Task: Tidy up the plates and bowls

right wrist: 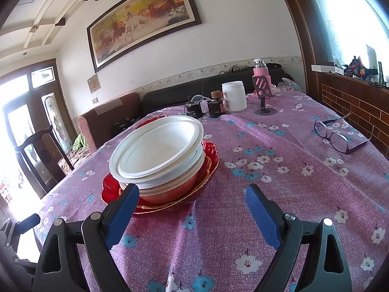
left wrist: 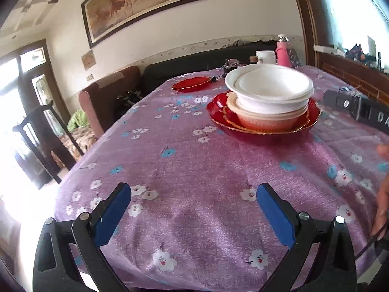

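White bowls are nested in a pink bowl that sits on a red plate on the purple flowered tablecloth. A second red plate lies farther back left. My left gripper is open and empty, low over the cloth, well short of the stack. In the right wrist view the white bowls, the pink bowl and the red plate are just ahead to the left. My right gripper is open and empty, its left finger close in front of the plate.
A white jar, a pink flask, a phone stand and dark small items stand at the table's far end. Glasses lie at the right. A sofa and a dark chair stand beyond the left edge.
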Demonstrator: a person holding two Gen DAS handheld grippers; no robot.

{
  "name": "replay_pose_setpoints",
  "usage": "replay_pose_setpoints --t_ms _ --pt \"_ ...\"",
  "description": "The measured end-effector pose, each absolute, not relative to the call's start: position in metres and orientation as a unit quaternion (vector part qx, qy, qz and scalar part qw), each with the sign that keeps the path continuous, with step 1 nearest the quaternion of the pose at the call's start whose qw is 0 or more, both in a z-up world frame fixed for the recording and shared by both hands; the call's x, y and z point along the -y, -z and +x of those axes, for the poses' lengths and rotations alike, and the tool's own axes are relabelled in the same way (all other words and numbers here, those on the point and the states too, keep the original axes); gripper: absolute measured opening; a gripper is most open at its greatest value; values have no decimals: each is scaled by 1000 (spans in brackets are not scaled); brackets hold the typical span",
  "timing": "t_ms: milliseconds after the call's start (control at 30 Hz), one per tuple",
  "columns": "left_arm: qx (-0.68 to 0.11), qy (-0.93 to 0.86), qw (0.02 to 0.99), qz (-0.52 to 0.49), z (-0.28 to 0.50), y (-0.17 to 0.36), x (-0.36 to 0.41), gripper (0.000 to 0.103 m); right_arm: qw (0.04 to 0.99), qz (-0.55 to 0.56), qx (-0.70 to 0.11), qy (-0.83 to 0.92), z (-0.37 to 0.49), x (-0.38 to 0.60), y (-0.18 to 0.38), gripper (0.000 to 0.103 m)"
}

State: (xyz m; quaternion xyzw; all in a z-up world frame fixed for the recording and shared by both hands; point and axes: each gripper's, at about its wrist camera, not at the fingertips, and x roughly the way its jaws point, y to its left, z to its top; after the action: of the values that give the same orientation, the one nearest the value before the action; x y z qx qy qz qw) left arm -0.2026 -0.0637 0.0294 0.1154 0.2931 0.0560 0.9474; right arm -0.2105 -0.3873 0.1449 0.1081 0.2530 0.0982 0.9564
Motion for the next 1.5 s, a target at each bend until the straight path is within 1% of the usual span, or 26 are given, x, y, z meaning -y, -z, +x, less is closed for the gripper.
replay_pose_setpoints --t_ms 367,433,600,1500 --pt "-301 -66 944 115 -201 -23 60 103 955 111 -258 -96 -208 389 -145 95" --pt "-304 -67 943 116 -200 -22 60 103 955 110 -258 -97 -209 388 -145 98" --pt "-307 -67 942 114 -200 -21 59 103 956 110 -256 -95 -210 389 -145 101" --pt "-315 -62 940 113 -199 -18 61 103 955 111 -259 -98 -209 389 -145 102"
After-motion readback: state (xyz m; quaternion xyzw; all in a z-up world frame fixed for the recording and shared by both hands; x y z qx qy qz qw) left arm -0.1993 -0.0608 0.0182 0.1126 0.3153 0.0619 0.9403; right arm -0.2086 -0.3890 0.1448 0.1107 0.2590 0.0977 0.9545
